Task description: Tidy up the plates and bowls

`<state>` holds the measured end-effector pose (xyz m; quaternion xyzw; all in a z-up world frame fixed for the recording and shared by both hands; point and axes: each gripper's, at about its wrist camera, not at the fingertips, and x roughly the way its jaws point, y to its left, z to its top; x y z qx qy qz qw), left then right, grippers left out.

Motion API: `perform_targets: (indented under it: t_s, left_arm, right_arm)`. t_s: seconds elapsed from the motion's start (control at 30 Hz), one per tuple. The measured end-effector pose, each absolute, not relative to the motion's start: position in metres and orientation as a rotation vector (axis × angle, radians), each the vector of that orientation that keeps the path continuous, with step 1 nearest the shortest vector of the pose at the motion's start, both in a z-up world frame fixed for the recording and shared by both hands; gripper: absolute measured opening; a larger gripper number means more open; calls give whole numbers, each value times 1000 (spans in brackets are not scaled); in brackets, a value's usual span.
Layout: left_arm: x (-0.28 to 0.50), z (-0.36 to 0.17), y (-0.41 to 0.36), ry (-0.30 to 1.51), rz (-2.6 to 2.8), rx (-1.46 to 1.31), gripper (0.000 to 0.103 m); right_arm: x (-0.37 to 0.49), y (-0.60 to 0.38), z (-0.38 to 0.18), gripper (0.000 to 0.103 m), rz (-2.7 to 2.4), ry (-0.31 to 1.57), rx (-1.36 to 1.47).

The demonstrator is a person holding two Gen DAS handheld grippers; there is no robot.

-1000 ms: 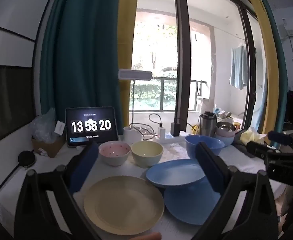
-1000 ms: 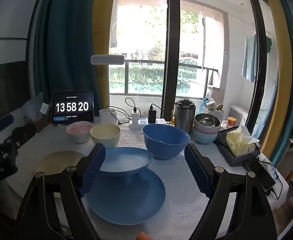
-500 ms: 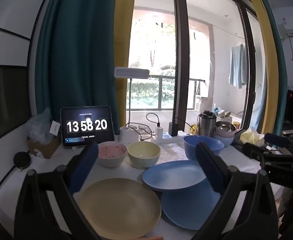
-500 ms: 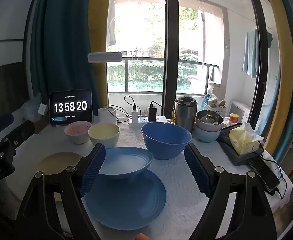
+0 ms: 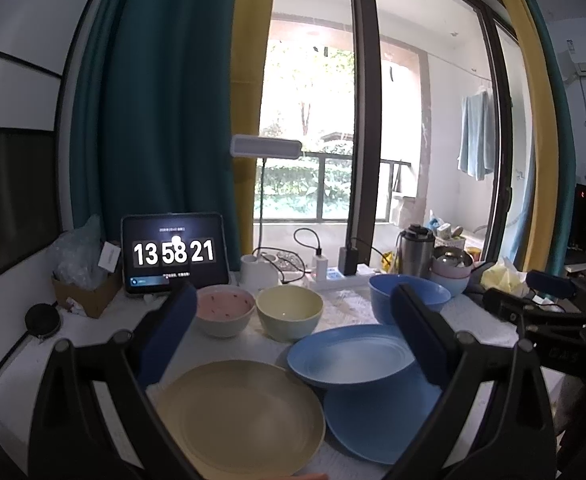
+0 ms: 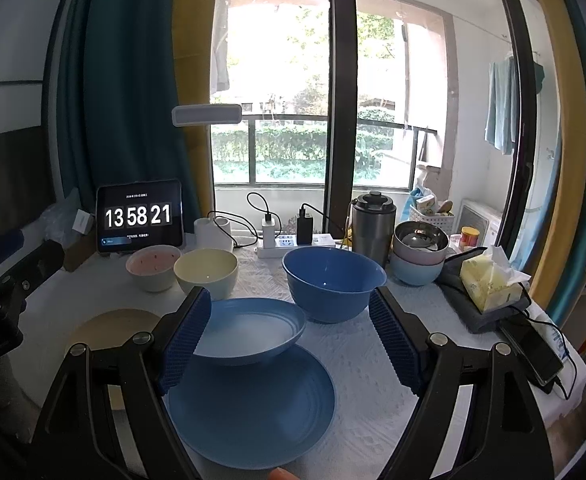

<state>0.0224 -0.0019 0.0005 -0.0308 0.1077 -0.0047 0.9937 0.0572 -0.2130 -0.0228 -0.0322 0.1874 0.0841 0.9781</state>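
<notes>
A yellow plate (image 5: 240, 416) lies at the table's front left. A small blue plate (image 5: 351, 356) rests tilted on a large blue plate (image 5: 381, 424). Behind stand a pink bowl (image 5: 224, 310), a yellow bowl (image 5: 289, 312) and a big blue bowl (image 5: 407, 296). My left gripper (image 5: 293, 336) is open and empty above the plates. In the right wrist view my right gripper (image 6: 289, 344) is open and empty over the small blue plate (image 6: 253, 330) and large blue plate (image 6: 253, 404); the big blue bowl (image 6: 333, 280), yellow bowl (image 6: 207, 272), pink bowl (image 6: 153, 266) and yellow plate (image 6: 109, 328) show too.
A tablet clock (image 6: 140, 216), lamp base (image 5: 259, 272), power strip with chargers (image 6: 289, 242), steel flask (image 6: 373, 228), stacked bowls (image 6: 419, 258), tissue pack (image 6: 491, 284) and phone (image 6: 533, 354) line the back and right. A cardboard box (image 5: 85, 288) sits far left.
Both grippers have drifted slightly, so the dishes sit a little lower in the views. Nothing on the table has moved; both grippers stay open.
</notes>
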Motion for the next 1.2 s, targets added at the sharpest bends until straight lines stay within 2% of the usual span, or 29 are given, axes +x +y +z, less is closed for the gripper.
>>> perform_targets:
  t_s: [1.2]
  left_arm:
    - [17, -5, 13, 226, 12, -87, 98]
  right_arm:
    - [51, -201, -22, 84, 167, 382, -79]
